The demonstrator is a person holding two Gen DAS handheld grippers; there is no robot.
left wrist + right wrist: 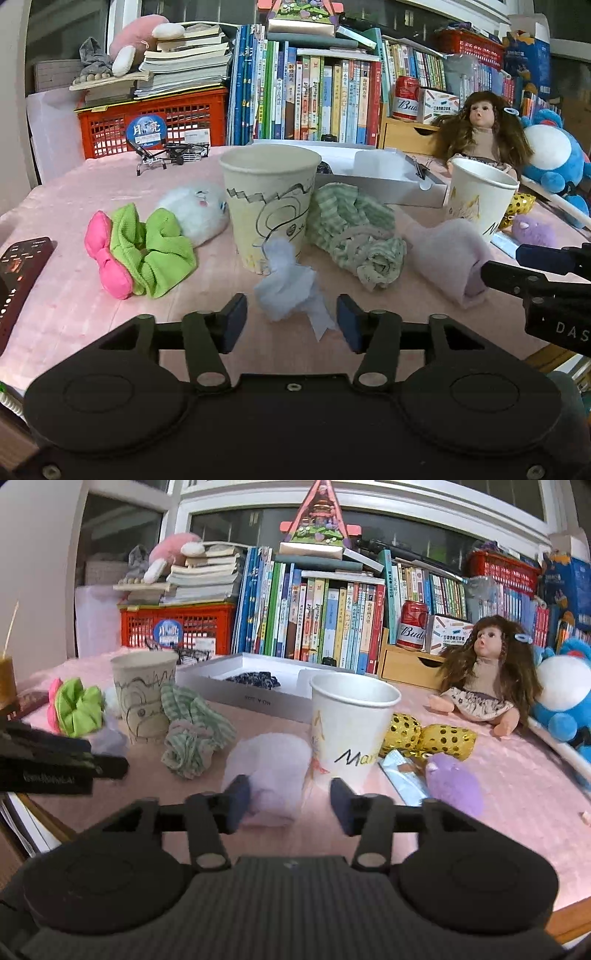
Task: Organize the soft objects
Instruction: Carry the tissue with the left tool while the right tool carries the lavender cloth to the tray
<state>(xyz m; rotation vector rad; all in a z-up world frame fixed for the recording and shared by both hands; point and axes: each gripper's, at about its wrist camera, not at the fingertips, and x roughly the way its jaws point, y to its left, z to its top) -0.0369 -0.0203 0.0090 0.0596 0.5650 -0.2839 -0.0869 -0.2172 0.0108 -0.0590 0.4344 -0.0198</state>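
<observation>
My left gripper (pixel 291 321) stands open low over the pink cloth-covered table (pixel 74 302), with a crumpled pale blue fabric piece (pixel 286 291) lying between its pads in front of a doodled paper cup (pixel 269 206). My right gripper (pixel 290 803) is open too; a fluffy lilac cloth (pixel 269 771) rests between its fingers beside a white paper cup (pixel 347 731). A green scrunchie with a pink bow (pixel 147 251), a white plush (pixel 195 214) and a green checked cloth (pixel 354 236) lie around the doodled cup. Right of the white cup are a purple plush (pixel 454 782) and a gold dotted bow (pixel 428 734).
A flat white box (pixel 243 694) lies behind the cups. A doll (pixel 480 686) and a blue plush (pixel 565 701) sit at the right. Books, a red crate (pixel 155 122) and a red can (pixel 412 624) line the back. A dark remote (pixel 18 266) lies at the left edge.
</observation>
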